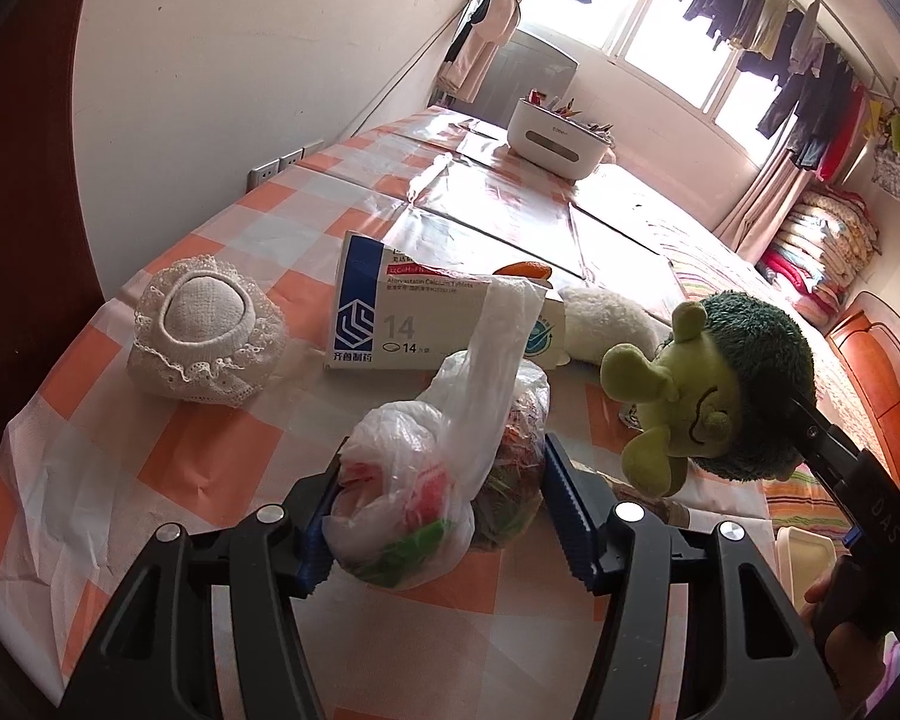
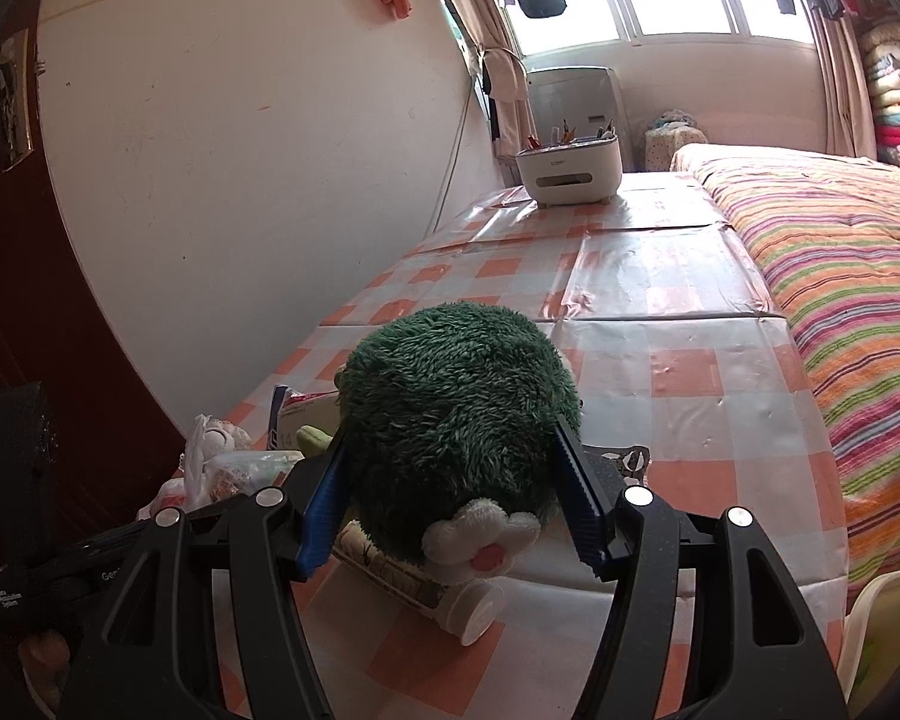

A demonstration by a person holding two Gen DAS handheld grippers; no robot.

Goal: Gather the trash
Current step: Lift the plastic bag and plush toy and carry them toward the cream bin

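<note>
A knotted clear plastic bag of trash rests on the orange-checked tablecloth. My left gripper is shut on it, its blue pads pressed against both sides of the bag. A green plush toy hangs just right of the bag, slightly off the table. The right gripper is shut on the toy's dark green furry back. In the left wrist view the right gripper's finger comes in from the right edge. The bag also shows at the lower left of the right wrist view.
Behind the bag lie a white and blue medicine box, a lace cap and a white plush. A white bottle lies under the green toy. A white organizer stands at the far end. A striped bed borders the table's right side.
</note>
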